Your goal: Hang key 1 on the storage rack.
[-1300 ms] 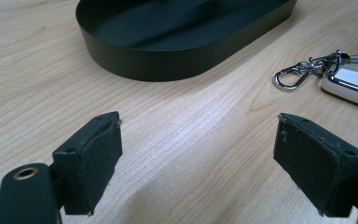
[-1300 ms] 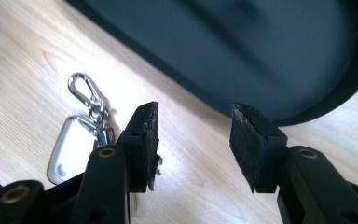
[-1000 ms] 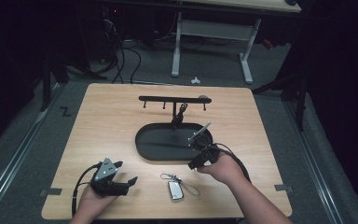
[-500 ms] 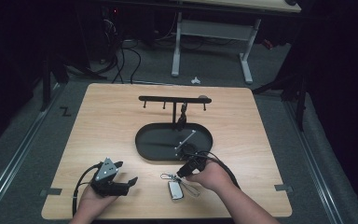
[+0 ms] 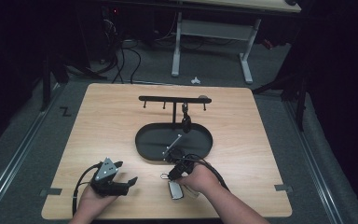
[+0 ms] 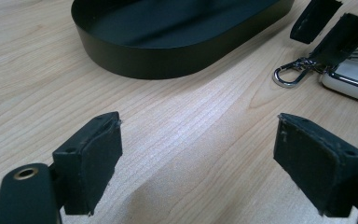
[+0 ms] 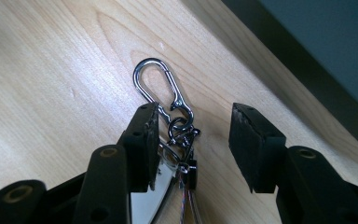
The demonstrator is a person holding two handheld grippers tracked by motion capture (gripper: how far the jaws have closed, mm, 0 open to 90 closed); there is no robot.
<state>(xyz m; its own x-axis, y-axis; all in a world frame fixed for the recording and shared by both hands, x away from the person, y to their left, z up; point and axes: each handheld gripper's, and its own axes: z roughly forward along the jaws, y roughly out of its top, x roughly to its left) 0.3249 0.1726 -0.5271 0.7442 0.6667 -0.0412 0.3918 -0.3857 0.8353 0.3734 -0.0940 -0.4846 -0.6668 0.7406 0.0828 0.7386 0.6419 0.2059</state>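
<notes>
Wooden table (image 5: 112,121) bearing a black oval tray (image 5: 144,140) below a hook rack (image 5: 173,99). Right gripper (image 7: 193,140), jaws just closing but not yet pressing, straddles the swivel of the key fob (image 5: 175,189), whose silver carabiner (image 7: 156,81) lies flat just beside the tray. Left gripper (image 6: 196,158) rests spread and empty near the front edge.

In the right gripper view the key fob (image 7: 161,196) is half hidden behind one of the fingers (image 7: 142,144) and cut off by the bottom edge; the tray (image 6: 168,37) runs past the top edge in the left gripper view.
</notes>
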